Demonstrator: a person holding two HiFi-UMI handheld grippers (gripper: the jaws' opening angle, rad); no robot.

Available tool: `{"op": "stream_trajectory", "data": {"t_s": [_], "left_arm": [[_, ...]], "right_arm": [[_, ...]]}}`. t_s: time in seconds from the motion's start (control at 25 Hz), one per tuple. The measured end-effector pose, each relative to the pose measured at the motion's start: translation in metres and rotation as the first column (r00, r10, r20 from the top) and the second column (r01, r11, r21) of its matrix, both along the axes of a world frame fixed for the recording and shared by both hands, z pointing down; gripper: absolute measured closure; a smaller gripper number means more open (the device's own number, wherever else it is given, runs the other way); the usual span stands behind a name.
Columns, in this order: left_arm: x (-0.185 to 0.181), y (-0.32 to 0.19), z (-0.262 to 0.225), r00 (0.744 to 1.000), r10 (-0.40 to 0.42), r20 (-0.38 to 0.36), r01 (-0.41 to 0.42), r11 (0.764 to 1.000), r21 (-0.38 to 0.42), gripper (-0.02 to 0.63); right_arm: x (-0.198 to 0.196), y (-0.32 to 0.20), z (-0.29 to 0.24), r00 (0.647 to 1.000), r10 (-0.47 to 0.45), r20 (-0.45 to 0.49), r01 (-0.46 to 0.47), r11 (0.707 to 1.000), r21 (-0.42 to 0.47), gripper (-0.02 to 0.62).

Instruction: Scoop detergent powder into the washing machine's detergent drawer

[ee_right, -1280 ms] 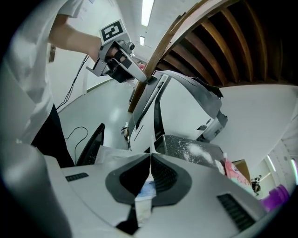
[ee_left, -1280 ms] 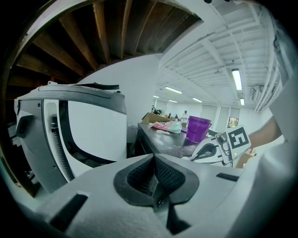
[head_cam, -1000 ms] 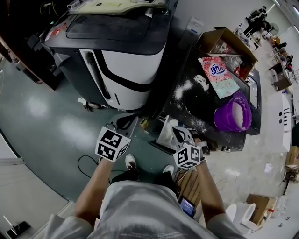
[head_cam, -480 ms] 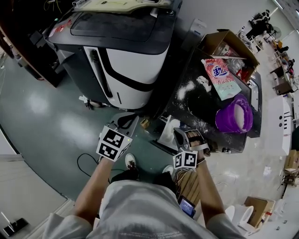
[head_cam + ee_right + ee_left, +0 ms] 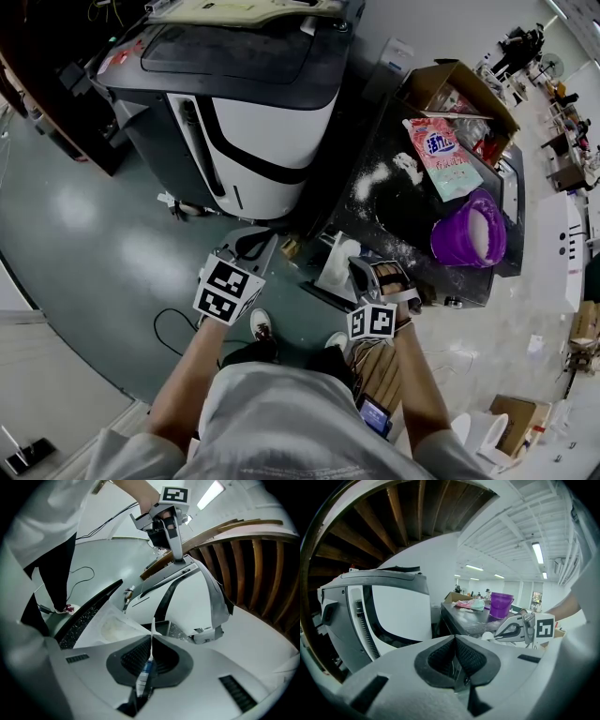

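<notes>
1. The right gripper (image 5: 151,641) has its fingers closed on a thin white strip (image 5: 147,667), blue lower down and seen edge-on. I cannot tell what the strip belongs to.
2. Just beyond those fingers lies a shallow white tray (image 5: 110,625) with a yellowish stain on its floor. In the head view it sits at the near edge of the dark worktop (image 5: 412,216).
3. The left gripper (image 5: 454,641) has its fingers pressed together, with nothing between them. It is held over the floor (image 5: 84,225) and points toward the washer (image 5: 393,611).
4. From the head view the two grippers are side by side and apart, the left (image 5: 246,248) in front of the washer and the right (image 5: 380,277) at the worktop's near edge.
5. The detergent powder (image 5: 473,230) fills a purple bucket (image 5: 455,246) standing at the worktop's right end, well away from both grippers. More powder is spilled in white patches (image 5: 370,183) across the worktop.
6. Behind the bucket lies a pink bag (image 5: 439,155), and behind that stands an open cardboard box (image 5: 441,80).
</notes>
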State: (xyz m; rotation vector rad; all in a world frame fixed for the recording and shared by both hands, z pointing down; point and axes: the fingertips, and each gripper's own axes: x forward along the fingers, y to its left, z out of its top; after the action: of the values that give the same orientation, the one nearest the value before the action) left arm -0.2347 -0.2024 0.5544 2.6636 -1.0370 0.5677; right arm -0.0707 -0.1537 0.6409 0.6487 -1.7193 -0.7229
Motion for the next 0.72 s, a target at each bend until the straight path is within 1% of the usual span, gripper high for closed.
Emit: {"op": "stream_trajectory", "data": {"t_s": [0.24, 0.4, 0.48, 0.72], "left_arm": [[0.0, 0.002, 0.001, 1.0, -0.002, 0.004, 0.002, 1.0, -0.005, 0.595], [0.0, 0.002, 0.001, 1.0, -0.002, 0.004, 0.002, 1.0, -0.004, 0.595], [0.0, 0.004, 0.001, 1.0, -0.001, 0.004, 0.001, 1.0, -0.007, 0.595], [0.002, 0.006, 0.001, 1.0, 0.008, 0.007, -0.008, 1.0, -0.01, 0.595]], "right_arm": [[-0.003, 0.006, 0.005, 1.0, -0.016, 0.002, 0.016, 0.999, -0.043, 0.591], [0.003, -0.004, -0.001, 0.999, 0.032, -0.007, -0.032, 0.999, 0.001, 0.589], [0.003, -0.004, -0.002, 0.999, 0.04, -0.014, -0.04, 0.999, 0.016, 0.589], [0.003, 0.001, -0.004, 0.999, 0.052, 0.0, -0.052, 0.999, 0.015, 0.589]]}}
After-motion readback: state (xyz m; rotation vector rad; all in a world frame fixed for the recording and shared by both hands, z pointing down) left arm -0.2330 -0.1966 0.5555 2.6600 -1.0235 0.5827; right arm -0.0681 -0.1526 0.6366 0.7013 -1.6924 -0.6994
